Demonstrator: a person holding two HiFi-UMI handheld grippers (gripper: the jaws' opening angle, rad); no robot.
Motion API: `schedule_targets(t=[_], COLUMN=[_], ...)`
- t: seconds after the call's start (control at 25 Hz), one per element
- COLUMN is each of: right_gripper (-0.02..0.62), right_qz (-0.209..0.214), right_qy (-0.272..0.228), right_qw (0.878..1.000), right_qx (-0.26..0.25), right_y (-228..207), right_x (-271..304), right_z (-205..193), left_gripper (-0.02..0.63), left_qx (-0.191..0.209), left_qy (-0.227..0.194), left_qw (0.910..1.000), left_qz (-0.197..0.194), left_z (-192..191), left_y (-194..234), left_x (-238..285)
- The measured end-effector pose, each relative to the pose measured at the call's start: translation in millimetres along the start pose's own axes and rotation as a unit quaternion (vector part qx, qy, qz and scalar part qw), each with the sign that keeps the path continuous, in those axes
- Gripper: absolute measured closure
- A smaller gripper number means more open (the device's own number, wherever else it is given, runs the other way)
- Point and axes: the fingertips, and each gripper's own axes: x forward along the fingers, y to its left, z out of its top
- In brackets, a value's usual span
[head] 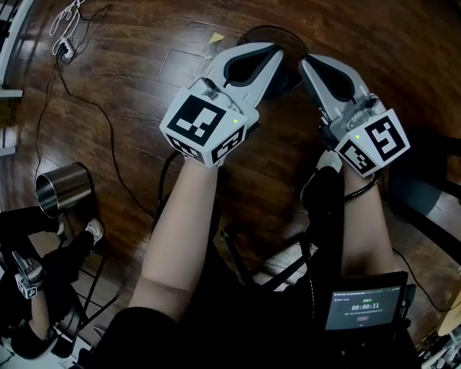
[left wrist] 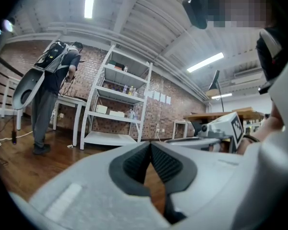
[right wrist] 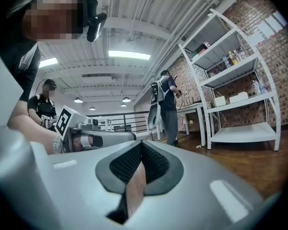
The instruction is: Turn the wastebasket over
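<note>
A dark round wastebasket (head: 290,71) stands on the wooden floor, seen from above and largely hidden under both grippers. My left gripper (head: 279,50) is held level over its left side, jaws shut and empty; in the left gripper view its ribbed pads meet at the tips (left wrist: 150,143). Over the basket's right side, the right gripper (head: 303,60) is likewise shut on nothing (right wrist: 141,143). The two gripper tips sit close together, angled towards each other. Each gripper shows in the other's view: the right one (left wrist: 221,128), the left one (right wrist: 86,133).
A shiny metal can (head: 61,187) stands on the floor at the left, near a seated person's legs (head: 31,283). Cables and a power strip (head: 65,48) lie at the far left. White shelving (left wrist: 120,99) and a standing person (left wrist: 53,80) are farther off.
</note>
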Motion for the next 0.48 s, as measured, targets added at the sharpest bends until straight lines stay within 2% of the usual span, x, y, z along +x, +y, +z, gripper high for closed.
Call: schedule_targets(t=[0.2,0.36,0.48], right_gripper=[0.584,0.584,0.584], right_qz=[0.009,0.008,0.005], right_qy=[-0.007,0.007,-0.002], right_qw=[1.0,1.0,1.0], right_qx=[-0.013,-0.003,0.003], right_y=[8,5,3], right_x=[-2,0,3], right_z=[2,-18,-12], left_gripper=[0.604,0.604,0.604], left_qx=[0.009,0.017,0.019], left_qy=[0.011,0.028,0.038], left_qw=[0.9999,0.9994,0.9991], left_qz=[-0.002,-0.004,-0.005], left_z=[-7,-19,-25], left_y=[-6,-9,-8], left_x=[0,-1,-2])
